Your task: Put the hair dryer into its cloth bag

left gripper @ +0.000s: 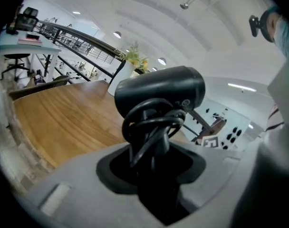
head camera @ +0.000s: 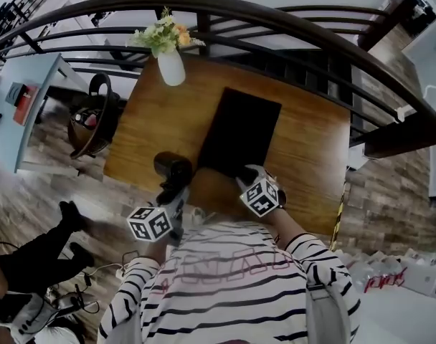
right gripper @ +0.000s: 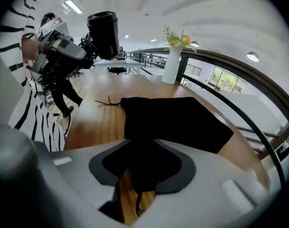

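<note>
A black hair dryer (head camera: 173, 169) with its cord wound round the handle is held off the table's near left edge by my left gripper (head camera: 172, 190). In the left gripper view the jaws (left gripper: 151, 175) are shut on the handle, and the barrel (left gripper: 158, 91) points across the frame. The black cloth bag (head camera: 239, 131) lies flat in the middle of the wooden table (head camera: 153, 120). My right gripper (head camera: 247, 173) is down at the bag's near edge. In the right gripper view the bag's cloth (right gripper: 178, 118) runs in between the jaws (right gripper: 142, 170), which stand open around it.
A white vase of flowers (head camera: 171, 67) stands at the table's far left corner. A dark curved railing (head camera: 275, 13) runs behind the table. The bag's drawstring (right gripper: 109, 101) trails onto the wood. A person in black (head camera: 39, 249) is on the floor at the left.
</note>
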Motion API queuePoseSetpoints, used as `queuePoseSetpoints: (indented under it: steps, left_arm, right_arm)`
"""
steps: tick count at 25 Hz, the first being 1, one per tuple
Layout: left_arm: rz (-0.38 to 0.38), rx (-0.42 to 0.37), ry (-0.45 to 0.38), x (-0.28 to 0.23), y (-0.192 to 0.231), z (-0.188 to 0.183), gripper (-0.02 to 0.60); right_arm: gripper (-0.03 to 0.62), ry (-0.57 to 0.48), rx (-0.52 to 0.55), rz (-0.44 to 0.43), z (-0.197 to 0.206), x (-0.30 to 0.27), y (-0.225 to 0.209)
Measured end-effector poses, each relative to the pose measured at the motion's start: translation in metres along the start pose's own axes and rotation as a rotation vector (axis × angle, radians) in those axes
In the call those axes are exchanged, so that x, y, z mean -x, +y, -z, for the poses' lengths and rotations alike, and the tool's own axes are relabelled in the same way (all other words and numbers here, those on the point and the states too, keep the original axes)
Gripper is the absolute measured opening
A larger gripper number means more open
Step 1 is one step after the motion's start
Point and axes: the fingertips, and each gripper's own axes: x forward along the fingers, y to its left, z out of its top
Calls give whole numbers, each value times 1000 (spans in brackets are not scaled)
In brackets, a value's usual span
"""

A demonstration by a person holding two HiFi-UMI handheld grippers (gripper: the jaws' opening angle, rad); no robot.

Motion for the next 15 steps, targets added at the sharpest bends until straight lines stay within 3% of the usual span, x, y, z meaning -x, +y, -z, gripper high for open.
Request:
queuePoseSetpoints:
  steps: [6,9,10,15]
  left_arm:
    - [-23,17,13,1,3,10,166]
    - [-31,19,22,2,7,14,166]
    - [-32,19,25,2,8,15,166]
    - [-40,22,31,5,13,19,166]
  right_arm:
    - [116,37,26,-30,9,-8,-2]
    - [25,55,35,-54,11,-13,1]
    - [24,58,27,-61,11,-14,2]
    - [17,-1,-148,-122,-4,-12,2]
